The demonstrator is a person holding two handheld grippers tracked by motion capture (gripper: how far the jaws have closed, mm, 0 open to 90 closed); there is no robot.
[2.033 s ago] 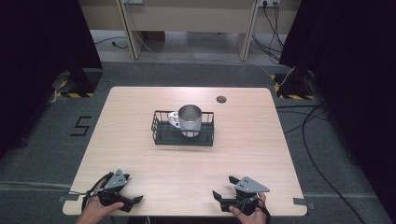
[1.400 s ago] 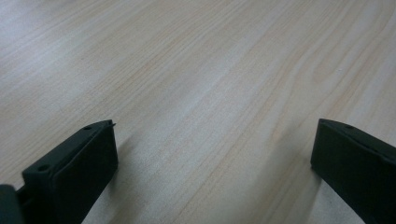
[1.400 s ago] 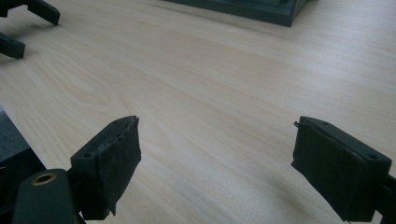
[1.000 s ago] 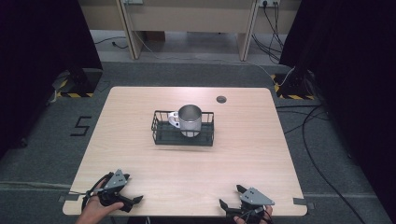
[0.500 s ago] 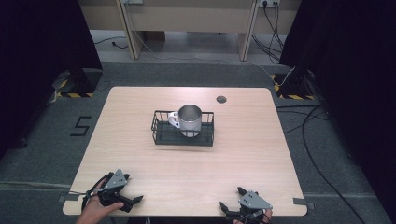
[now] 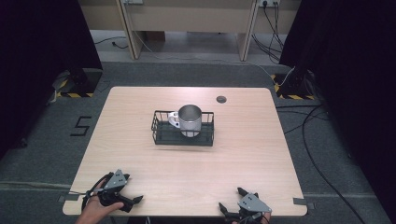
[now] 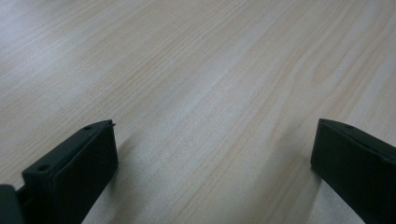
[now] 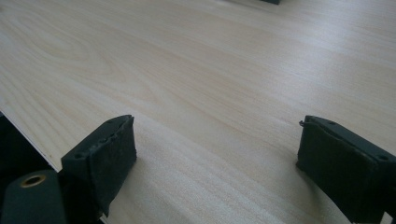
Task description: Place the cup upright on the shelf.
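A black wire basket [image 6: 161, 133] stands at the middle of the light wooden table [image 6: 243, 154]. Inside it a metal mug [image 6: 190, 119] stands upright, with a white handle on its left side. My left gripper [image 6: 132, 191] rests at the near left edge, held by a hand [image 6: 95, 211]. Its jaws are wide apart over bare wood in the left gripper view [image 7: 215, 140]. My right gripper [image 6: 231, 198] lies at the near right edge. It is open too, with bare tabletop between its jaws in the right gripper view [image 8: 215, 135]. Both grippers are far from the basket.
A small dark round grommet [image 6: 221, 99] sits in the tabletop at the back right. The table's near edge runs right under both grippers. Grey floor around the table bears a painted "5" [image 6: 81, 126] and cables [image 6: 322, 140] at the right.
The right gripper has drawn back toward the near table edge and settled lower there. The left gripper, basket and mug have not moved.
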